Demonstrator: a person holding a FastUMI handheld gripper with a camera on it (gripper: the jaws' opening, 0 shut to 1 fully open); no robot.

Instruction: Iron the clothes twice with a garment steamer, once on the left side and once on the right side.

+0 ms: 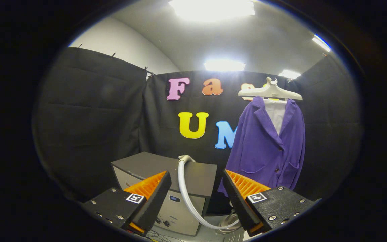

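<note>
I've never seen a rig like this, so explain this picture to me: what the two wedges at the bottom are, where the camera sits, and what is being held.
The camera rides on a hand-held gripper that a person carries; it looks forward along its two fingers, the wedges you see. They stand apart, open, holding nothing. Between them runs a pale hose, curving down from a grey box-shaped unit just ahead of the fingers. Beyond them, a purple jacket hangs on a white hanger against the booth's black cloth wall. The steaming has not begun.
</note>
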